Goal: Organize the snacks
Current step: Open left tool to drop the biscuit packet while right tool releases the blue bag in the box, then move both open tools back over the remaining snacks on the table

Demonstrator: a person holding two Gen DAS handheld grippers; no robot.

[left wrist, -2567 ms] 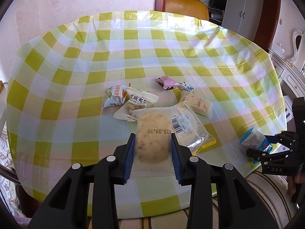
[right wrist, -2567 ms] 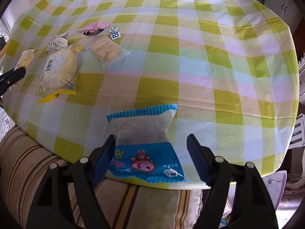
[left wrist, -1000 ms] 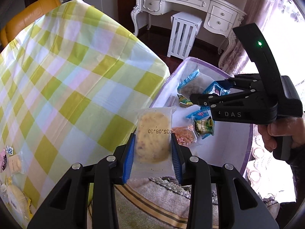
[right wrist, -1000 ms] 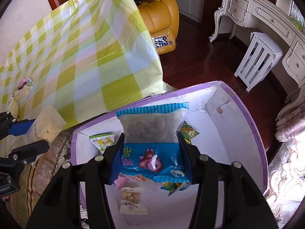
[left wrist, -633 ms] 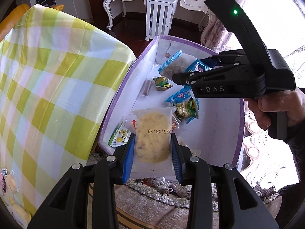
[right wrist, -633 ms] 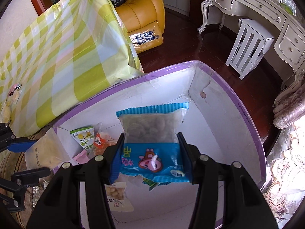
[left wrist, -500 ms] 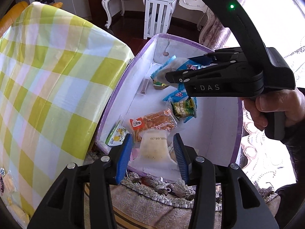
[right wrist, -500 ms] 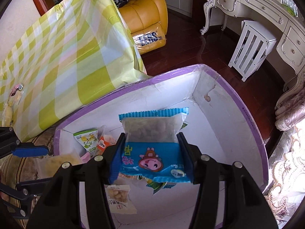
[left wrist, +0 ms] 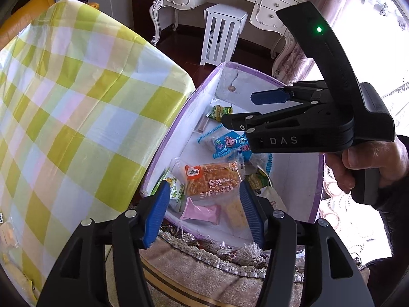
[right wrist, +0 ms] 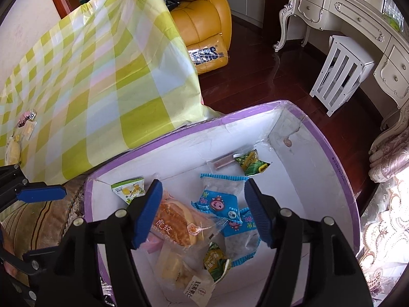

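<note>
Now both packets are down: the left tongs (left wrist: 204, 211), which were clamping the pale cake packet half a second back, are spreading wider with nothing between their blue pads, and the right tongs (right wrist: 202, 211) are opening too, the blue cartoon packet (right wrist: 221, 200) lying loose on the pile at the centre of the right wrist frame instead of pinched between the pads. That is two more snacks going into the purple-rimmed box (right wrist: 340, 153), so the sorting is moving along, and I am reckoning both hands are about to swing back for more. The pale cake packet (left wrist: 236, 211) is resting low in the box, just inside the left tongs' right pad in the lower middle of the left wrist frame, half buried under the orange sandwich-cake packet (left wrist: 213, 179) and beside a pink wrapper (left wrist: 202, 211). Over in the far left of the right wrist frame a few snacks (right wrist: 14, 151) are waiting on the checked tabletop (right wrist: 102, 76), but they are tiny and squeezed by the lens, so I am not counting them. The right tongs' body is covering part of the box in the upper right of the left wrist frame, and the near box wall is cut off behind the tongs in both views.
</note>
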